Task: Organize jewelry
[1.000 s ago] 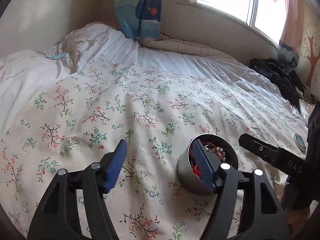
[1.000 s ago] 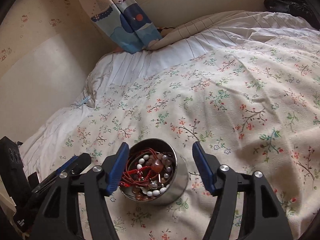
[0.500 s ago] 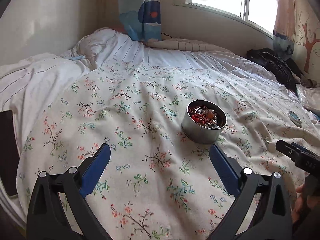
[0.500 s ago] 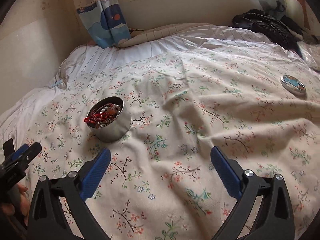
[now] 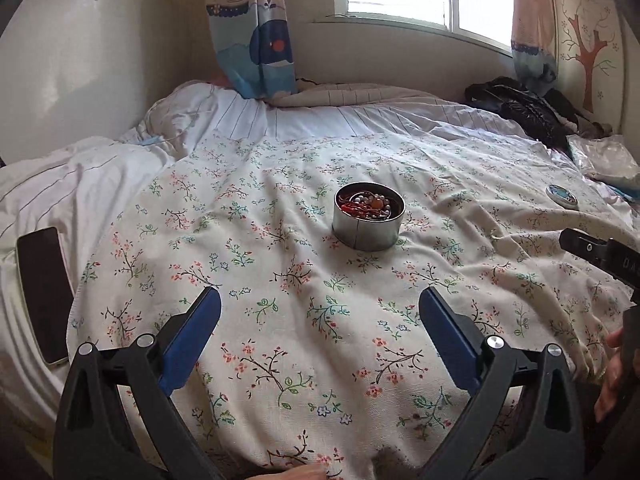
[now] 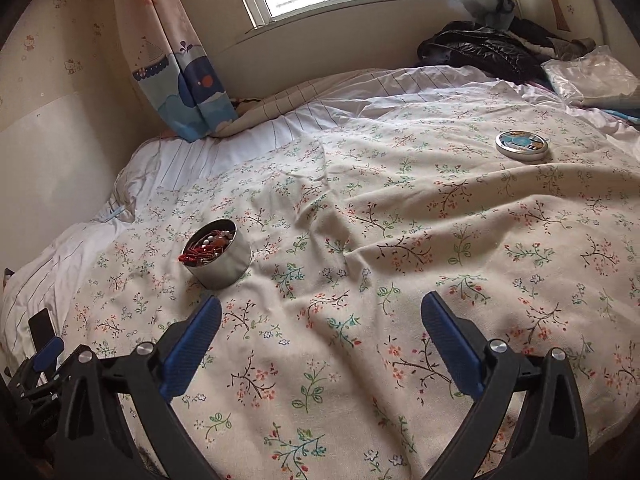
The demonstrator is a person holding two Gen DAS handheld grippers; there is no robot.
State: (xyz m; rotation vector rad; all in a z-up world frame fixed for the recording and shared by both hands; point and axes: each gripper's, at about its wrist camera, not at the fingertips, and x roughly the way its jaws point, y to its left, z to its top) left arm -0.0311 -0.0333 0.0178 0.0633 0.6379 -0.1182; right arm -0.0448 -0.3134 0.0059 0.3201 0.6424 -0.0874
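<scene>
On the bed (image 5: 280, 360), an open tin of jewelry with both claws hanging clear of it.
The flowered bedspread (image 6: 400, 280) carries the round metal tin (image 5: 369, 234), full of beads and red cord, upright mid-bed; its lid (image 6: 521, 145) lies well apart. A phone (image 5: 42, 292) rests at the edge. Left claw (image 5: 320, 332) and right claw (image 6: 320, 334) gape wide, empty.

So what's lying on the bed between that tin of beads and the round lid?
Nothing but wrinkled floral bedspread. The right wrist view shows the tin and the lid with only bare cloth between them.
</scene>
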